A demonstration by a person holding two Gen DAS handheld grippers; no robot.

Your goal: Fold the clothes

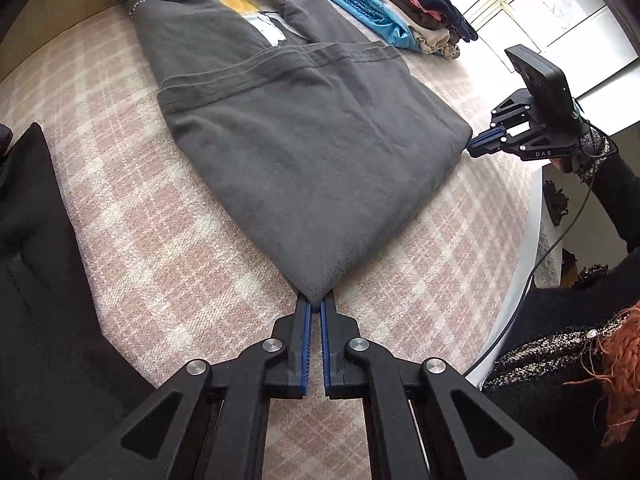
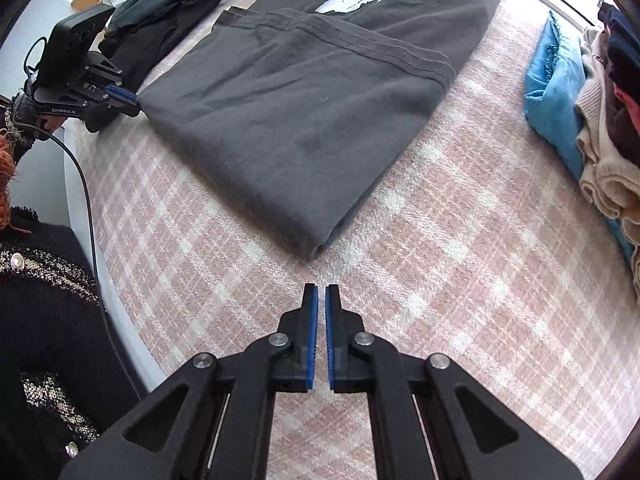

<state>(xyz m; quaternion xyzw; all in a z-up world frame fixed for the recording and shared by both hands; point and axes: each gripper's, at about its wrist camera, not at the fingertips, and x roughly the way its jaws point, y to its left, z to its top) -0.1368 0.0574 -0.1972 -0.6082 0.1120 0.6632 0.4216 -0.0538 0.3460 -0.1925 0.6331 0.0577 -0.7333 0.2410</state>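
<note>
**Left jaws on the shirt corner, right jaws free**

Your left gripper (image 1: 316,308) is clamped on the near corner of the grey shirt (image 1: 304,152), the fabric pinched between the blue pads. Seen from the right wrist view, that same gripper (image 2: 134,100) sits at the shirt's left folded corner, touching the cloth.

Your right gripper (image 2: 321,292) has its jaws nearly together with a thin gap and nothing between them; it hangs just short of the shirt's other folded corner, not touching. In the left wrist view it (image 1: 474,146) shows right beside that corner, pads close together.

The shirt (image 2: 304,120) lies flat on the bed (image 2: 460,260), which has a pink plaid cover. Its lower part is doubled up over the body, the hem lying across the middle, a white and yellow print showing beyond it.

A stack of folded clothes (image 1: 404,4) sits well apart on the far side, a blue piece (image 2: 554,92) nearest the shirt. A dark garment (image 2: 160,20) lies crumpled behind your left gripper
</note>
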